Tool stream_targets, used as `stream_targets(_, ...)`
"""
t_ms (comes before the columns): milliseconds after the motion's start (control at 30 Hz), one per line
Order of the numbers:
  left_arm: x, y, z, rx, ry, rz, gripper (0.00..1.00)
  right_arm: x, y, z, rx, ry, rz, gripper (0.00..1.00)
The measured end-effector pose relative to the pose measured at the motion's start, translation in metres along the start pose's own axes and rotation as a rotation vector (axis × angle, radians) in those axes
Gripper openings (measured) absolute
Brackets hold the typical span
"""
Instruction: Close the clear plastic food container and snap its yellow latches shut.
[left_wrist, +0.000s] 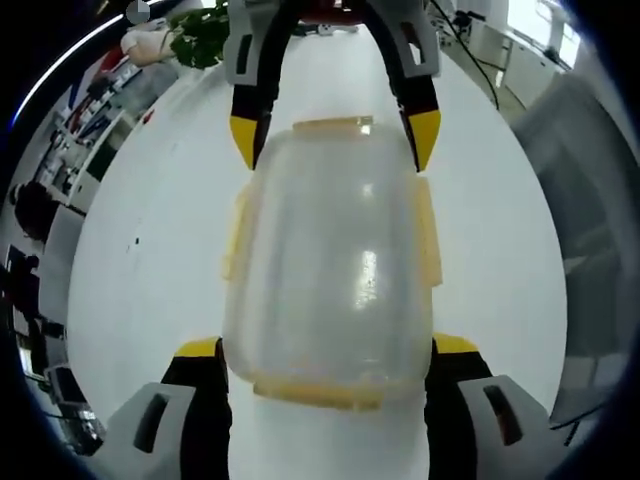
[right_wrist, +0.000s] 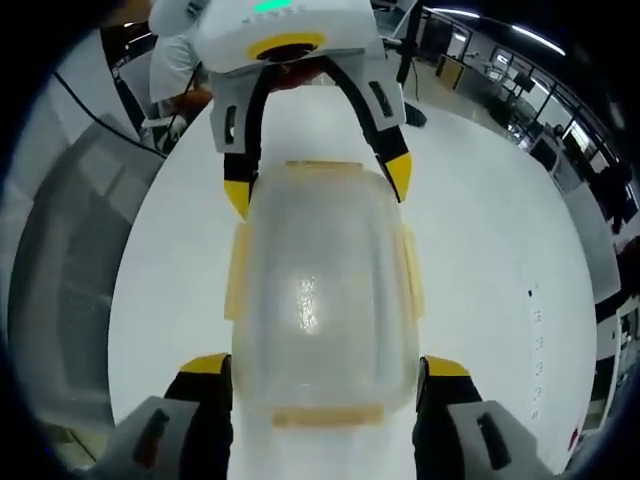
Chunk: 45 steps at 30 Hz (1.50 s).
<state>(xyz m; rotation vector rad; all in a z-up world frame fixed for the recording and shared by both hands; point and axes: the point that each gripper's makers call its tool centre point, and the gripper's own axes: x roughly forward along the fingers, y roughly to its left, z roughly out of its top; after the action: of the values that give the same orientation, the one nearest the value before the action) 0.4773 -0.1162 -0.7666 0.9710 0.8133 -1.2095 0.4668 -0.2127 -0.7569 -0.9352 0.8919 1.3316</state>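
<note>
Left gripper (left_wrist: 325, 348), seen in its own view, has its yellow-tipped jaws spread wide, one on either side of the near end of a clear plastic rectangular food container with pale yellow latches (left_wrist: 330, 265). Whether the tips press the walls or stand just beside them cannot be told. The container lies lid-side up on the white round tabletop (left_wrist: 150, 250), directly ahead between the jaws. Yellow latch flaps show along its near end, both long sides and far end. At that far end the right gripper (left_wrist: 335, 140) reaches in from the opposite side, its jaws also apart and flanking the container's corners.

In the right gripper view the same layout repeats in mirror: the right gripper (right_wrist: 325, 368) straddles the container's (right_wrist: 320, 300) near end with jaws apart, and the left gripper (right_wrist: 318, 185) brackets the far end. White tabletop (right_wrist: 480, 250) surrounds the container.
</note>
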Motion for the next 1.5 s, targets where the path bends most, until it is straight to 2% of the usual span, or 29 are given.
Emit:
stream_targets(933, -0.021, 0.003, -0.051, -0.030, -0.006, 0.007, 0.78, 0.020, 0.000, 0.051, -0.016, -0.008, 0.006, 0.74)
stream_targets(1133, -0.023, 0.003, -0.057, -0.034, -0.007, 0.008, 0.78, 0.023, 0.000, 0.057, -0.019, -0.009, 0.007, 0.74)
stream_targets(1500, -0.023, 0.004, -0.057, -0.039, -0.012, 0.004, 0.78, 0.022, -0.001, 0.057, -0.022, -0.011, 0.008, 0.74)
